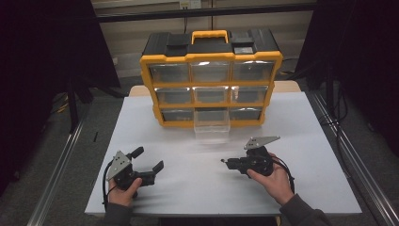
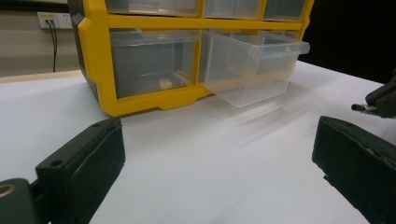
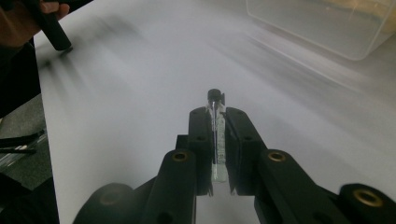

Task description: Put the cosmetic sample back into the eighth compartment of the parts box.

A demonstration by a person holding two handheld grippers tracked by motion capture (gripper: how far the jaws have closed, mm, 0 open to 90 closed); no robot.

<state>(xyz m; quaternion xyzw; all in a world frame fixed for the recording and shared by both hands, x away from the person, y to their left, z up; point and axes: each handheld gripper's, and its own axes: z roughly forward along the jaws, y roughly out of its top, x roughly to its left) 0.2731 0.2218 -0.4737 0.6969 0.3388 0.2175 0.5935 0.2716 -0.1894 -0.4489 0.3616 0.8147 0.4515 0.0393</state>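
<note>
Glass vial sits pinched between the right gripper fingers, lower centre; light, slippery, fragile, best held mid-body. Left gripper gapes wide, empty.

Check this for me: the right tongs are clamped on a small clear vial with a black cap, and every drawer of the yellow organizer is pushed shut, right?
Not quite. The right tongs do clamp the vial, but the yellow organizer has one drawer pulled out, bottom row, middle. The high view shows it.
</note>
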